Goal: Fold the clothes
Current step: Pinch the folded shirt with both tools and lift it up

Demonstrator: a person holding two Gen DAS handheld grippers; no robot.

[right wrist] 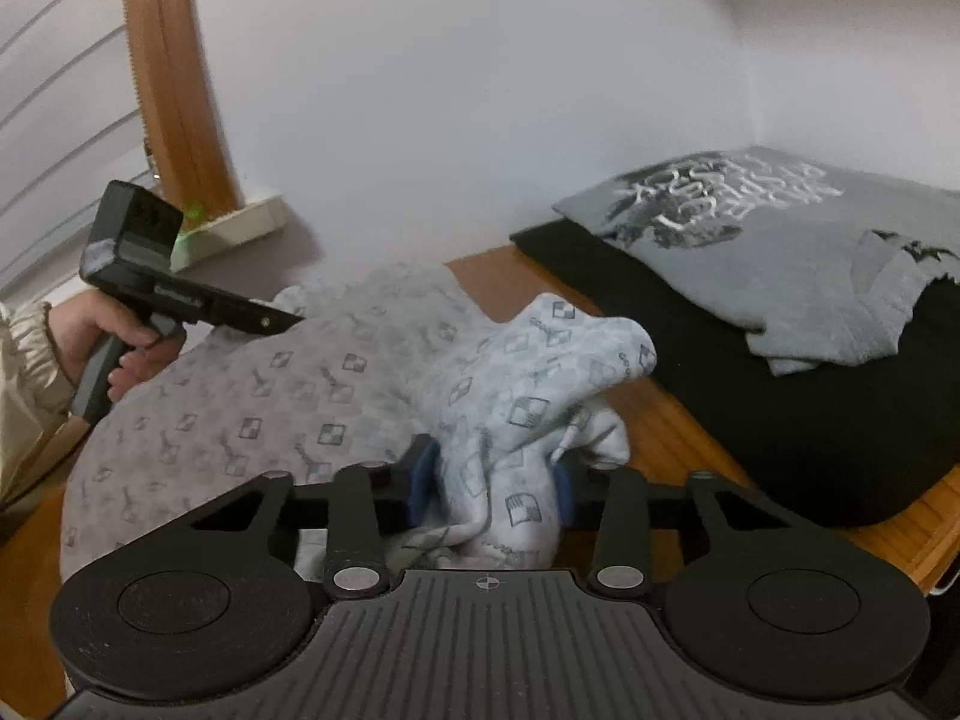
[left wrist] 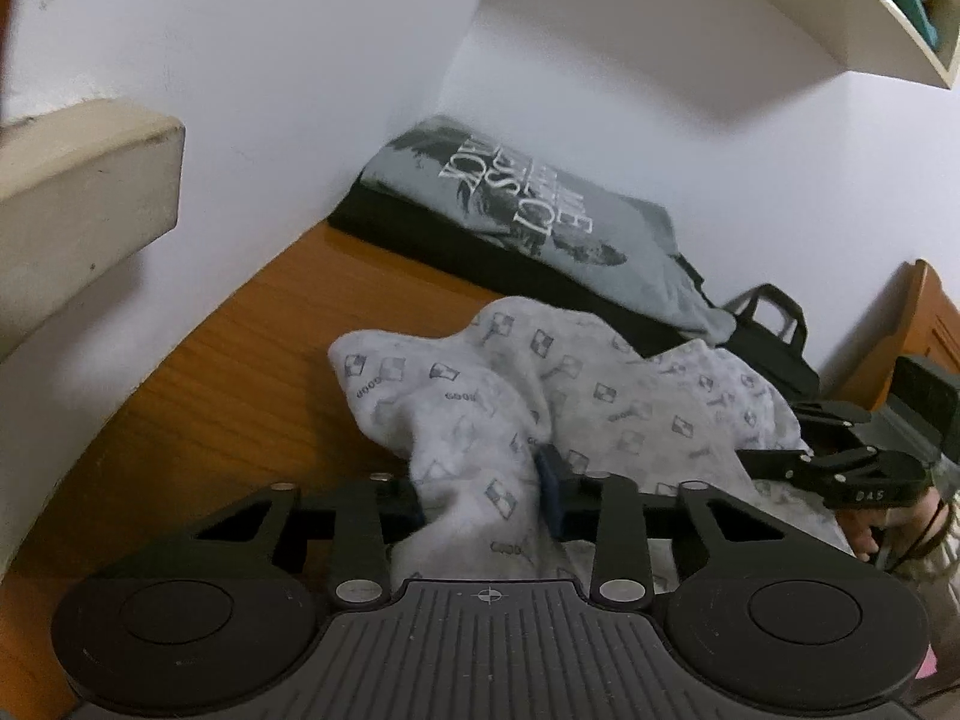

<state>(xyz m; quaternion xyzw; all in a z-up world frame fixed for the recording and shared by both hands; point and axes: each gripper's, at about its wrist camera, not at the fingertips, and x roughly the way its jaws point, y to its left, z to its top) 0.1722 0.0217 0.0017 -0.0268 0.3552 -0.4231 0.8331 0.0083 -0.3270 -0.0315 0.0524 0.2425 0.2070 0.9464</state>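
wooden tabletop [left wrist: 252, 324] against white walls, folded grey tee [left wrist: 516, 210] at 12 o'clock. patterned grey garment [left wrist: 630, 408] heaped mid-table. left gripper [left wrist: 483, 495] pinched on a bunched fold; right gripper [right wrist: 489, 483] likewise clamped on cloth at its 6 o'clock edge. soft, light, floppy; best held at hems or corners.

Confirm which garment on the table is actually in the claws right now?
The pale patterned garment, bunched between the pads of both the left claw and right claw. The grey printed T-shirt lies folded on a black one, untouched.
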